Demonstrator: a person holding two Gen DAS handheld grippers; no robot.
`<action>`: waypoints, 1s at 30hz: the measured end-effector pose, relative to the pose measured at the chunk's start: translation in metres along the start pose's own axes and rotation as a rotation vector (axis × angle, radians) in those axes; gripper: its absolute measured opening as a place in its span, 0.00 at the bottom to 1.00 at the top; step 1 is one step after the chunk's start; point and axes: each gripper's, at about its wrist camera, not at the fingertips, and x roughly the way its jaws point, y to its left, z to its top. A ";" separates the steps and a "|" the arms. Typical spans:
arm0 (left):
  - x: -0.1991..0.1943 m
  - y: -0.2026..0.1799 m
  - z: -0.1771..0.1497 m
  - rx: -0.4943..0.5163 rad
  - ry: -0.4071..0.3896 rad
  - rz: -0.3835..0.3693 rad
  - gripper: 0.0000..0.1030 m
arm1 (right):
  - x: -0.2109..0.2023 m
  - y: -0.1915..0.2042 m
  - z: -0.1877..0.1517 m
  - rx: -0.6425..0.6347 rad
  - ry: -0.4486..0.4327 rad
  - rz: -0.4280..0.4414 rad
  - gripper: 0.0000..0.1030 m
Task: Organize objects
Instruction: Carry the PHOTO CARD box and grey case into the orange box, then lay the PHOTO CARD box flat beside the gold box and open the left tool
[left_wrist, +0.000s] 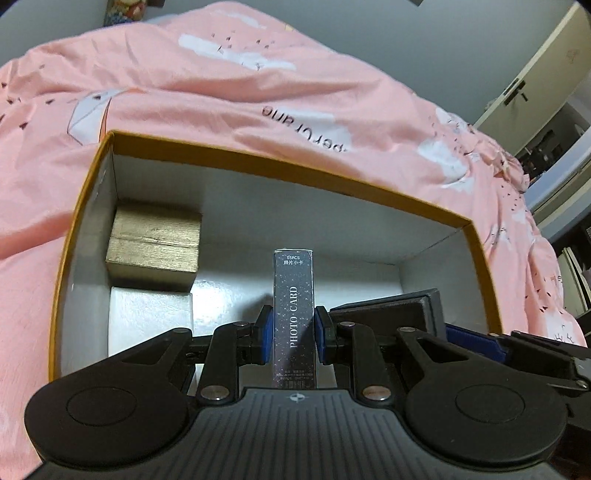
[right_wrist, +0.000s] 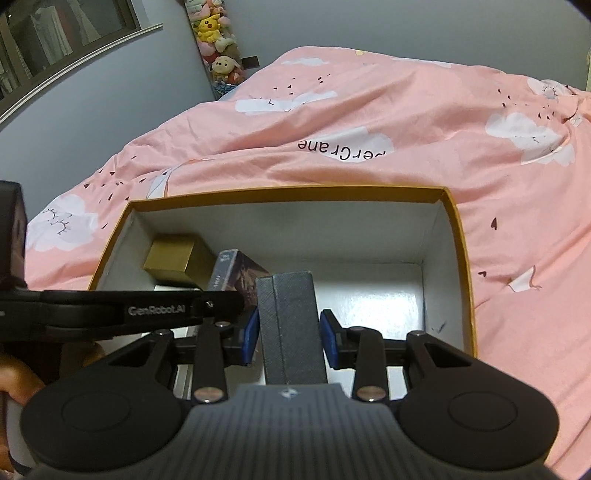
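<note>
Placing step — left hand-held gripper (left_wrist: 294, 328) clamps the photo-card box (left_wrist: 294, 317), right hand-held gripper (right_wrist: 290, 332) clamps the grey case (right_wrist: 291, 328), both over the open carton (left_wrist: 280, 162) on the bed (left_wrist: 221, 74); next, lower each onto bare floor.

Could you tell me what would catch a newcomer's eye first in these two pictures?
The big orange-rimmed box lying open on the pink bedspread. Over it, the left gripper clamps a dark PHOTO CARD pack, and the right gripper holds a grey case. A gold box sits in the far left corner.

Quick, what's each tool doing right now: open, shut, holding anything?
Left tool: shut on the photo card box.
Right tool: shut on the grey case.
</note>
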 end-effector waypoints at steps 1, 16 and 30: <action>0.003 0.003 0.001 -0.003 0.010 0.003 0.24 | 0.002 0.000 0.001 0.003 0.001 0.004 0.36; 0.011 0.012 0.014 0.047 0.056 0.084 0.29 | 0.016 0.000 -0.003 0.019 0.034 0.036 0.36; -0.016 -0.012 0.011 0.377 0.071 0.170 0.38 | 0.026 -0.008 -0.001 0.101 0.061 0.061 0.36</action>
